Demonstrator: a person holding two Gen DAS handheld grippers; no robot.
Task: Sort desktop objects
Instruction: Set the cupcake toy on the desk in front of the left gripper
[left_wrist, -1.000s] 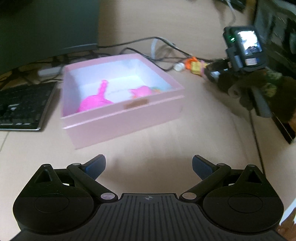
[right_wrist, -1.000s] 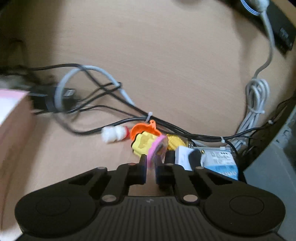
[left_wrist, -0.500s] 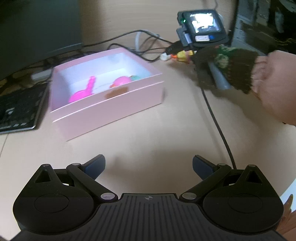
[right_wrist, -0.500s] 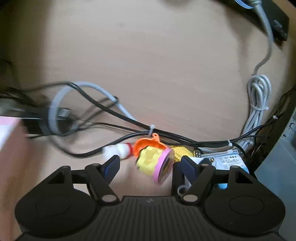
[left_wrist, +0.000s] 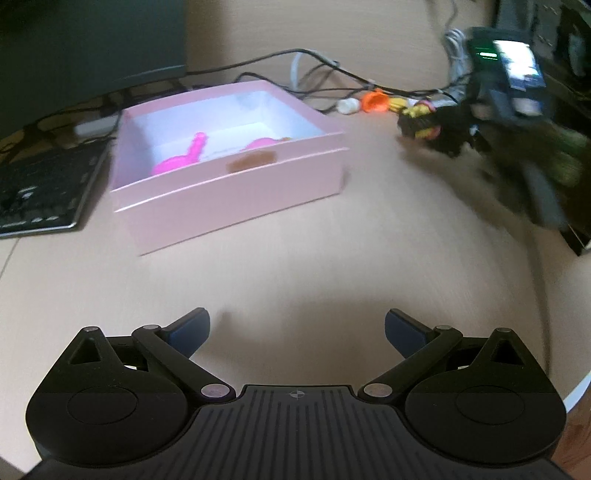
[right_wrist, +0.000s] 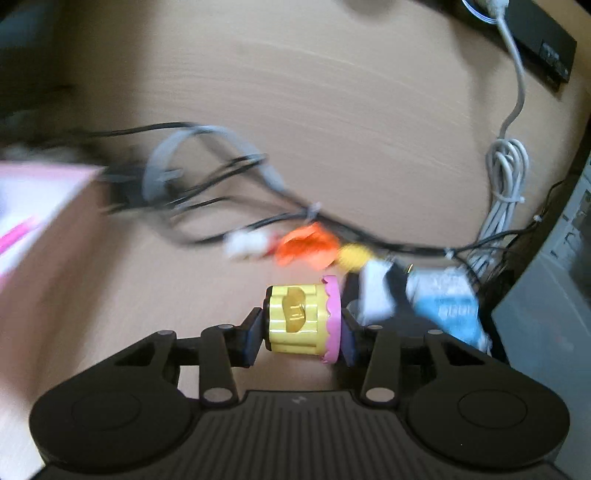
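Wooden desk (right_wrist: 332, 92), cables behind | right gripper (right_wrist: 303, 328) has just been closing, jaws now clamped on yellow toy cake (right_wrist: 295, 319) that lay loose a moment ago; likely ready to carry | cake lies sideways between the pads, axis jaw-to-jaw, pink frosting rightward | pink box (left_wrist: 229, 184) far left | left gripper (left_wrist: 295, 332) wide, empty.

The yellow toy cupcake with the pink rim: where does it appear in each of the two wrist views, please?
Left wrist view: upper right, a small blurred yellow toy cupcake at the tip of the right gripper.
Right wrist view: lower centre, clamped sideways between the jaws.
Shared landmark: the pink box, centre-left in the left view, at the left edge in the right view.
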